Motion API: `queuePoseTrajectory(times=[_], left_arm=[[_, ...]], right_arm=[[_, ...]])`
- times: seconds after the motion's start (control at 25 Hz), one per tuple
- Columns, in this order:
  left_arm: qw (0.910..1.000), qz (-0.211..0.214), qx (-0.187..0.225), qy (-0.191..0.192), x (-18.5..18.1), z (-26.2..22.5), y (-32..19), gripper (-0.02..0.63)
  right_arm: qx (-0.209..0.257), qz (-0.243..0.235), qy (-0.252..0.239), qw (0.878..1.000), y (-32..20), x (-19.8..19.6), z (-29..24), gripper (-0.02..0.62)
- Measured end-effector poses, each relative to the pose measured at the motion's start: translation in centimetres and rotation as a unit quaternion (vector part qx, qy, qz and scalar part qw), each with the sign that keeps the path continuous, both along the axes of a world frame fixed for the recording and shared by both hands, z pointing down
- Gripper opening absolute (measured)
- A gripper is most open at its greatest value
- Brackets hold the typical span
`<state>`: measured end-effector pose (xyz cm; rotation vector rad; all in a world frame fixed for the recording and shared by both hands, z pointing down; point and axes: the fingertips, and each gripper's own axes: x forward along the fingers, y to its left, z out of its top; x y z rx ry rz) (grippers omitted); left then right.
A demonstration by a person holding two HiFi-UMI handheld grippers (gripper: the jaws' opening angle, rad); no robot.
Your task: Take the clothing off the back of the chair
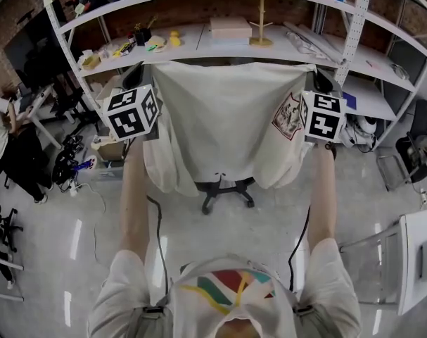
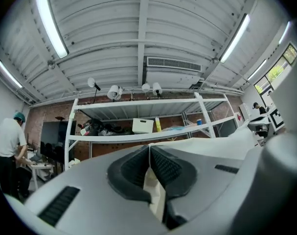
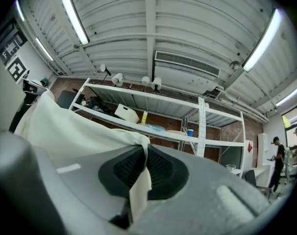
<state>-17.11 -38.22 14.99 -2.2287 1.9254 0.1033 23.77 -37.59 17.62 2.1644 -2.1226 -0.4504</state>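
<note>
Out front in the head view, both arms reach straight forward. The left gripper (image 1: 144,70) and right gripper (image 1: 316,73) hold the cream shirt (image 1: 220,125) spread by its top corners, hiding the chair (image 1: 226,189) back. Left gripper view — jaws clamped on a shirt fold (image 2: 155,192). Right gripper view — jaws likewise pinching shirt (image 3: 138,190).

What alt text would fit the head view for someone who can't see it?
A person holds a cream T-shirt spread wide by its top corners, the left gripper and right gripper each shut on one corner. An office chair's wheeled base shows below the shirt, with cluttered white shelves behind.
</note>
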Motion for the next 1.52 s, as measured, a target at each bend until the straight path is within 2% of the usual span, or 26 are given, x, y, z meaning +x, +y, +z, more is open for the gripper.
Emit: queuePoseTrajectory(times=[0.4,0.88,1.28,1.52], left_arm=[[0.9958,0.009,0.091,0.011,2.1,-9.7,3.5,0.017],[0.9851,0.027,0.170,-0.001,3.4,-18.0,9.2,0.017],[0.9816,0.047,0.185,-0.003,4.6,-20.6,12.1,0.018],[0.9853,0.043,0.165,-0.009,5.2,-16.4,12.9,0.018]], right_arm=[[0.107,-0.017,0.017,0.994,3.9,-1.9,-10.9,0.006],[0.218,-0.041,0.026,0.975,12.0,-4.1,-21.0,0.006],[0.252,-0.055,0.025,0.966,14.8,-5.6,-24.1,0.006],[0.223,-0.074,0.024,0.972,15.2,-6.6,-19.7,0.006]])
